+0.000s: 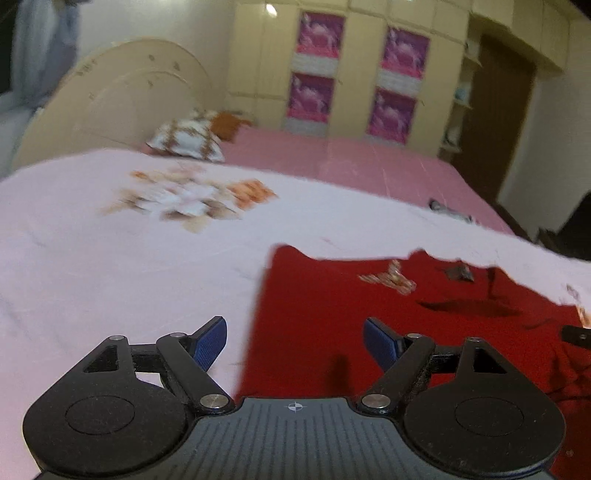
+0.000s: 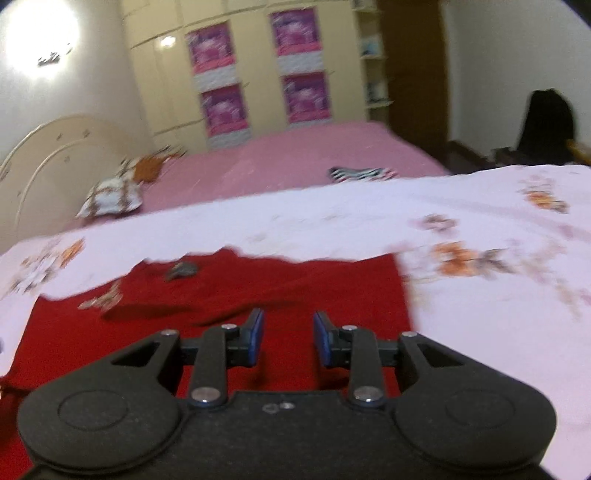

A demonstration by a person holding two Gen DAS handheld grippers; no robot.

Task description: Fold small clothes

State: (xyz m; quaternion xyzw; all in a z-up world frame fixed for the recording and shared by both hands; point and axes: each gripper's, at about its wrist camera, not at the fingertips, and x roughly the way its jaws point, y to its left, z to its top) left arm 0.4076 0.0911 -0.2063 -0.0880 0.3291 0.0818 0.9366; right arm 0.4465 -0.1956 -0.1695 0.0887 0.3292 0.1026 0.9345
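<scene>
Red cloth (image 2: 236,295) lay flat on the floral sheet (image 1: 110,258). My left tongs (image 1: 294,341) were wide open over its left edge, empty; right tongs (image 2: 288,338) part open above its middle, empty. Best to pinch one layer at the edges, then fold evenly.

Patterned pillow (image 1: 186,140), cream headboard (image 1: 110,99), wardrobe (image 1: 362,70), striped cloth (image 2: 360,173)

Dim indoor light, wall lamp (image 2: 38,35) glare, motion blur, fisheye-warped edges.
</scene>
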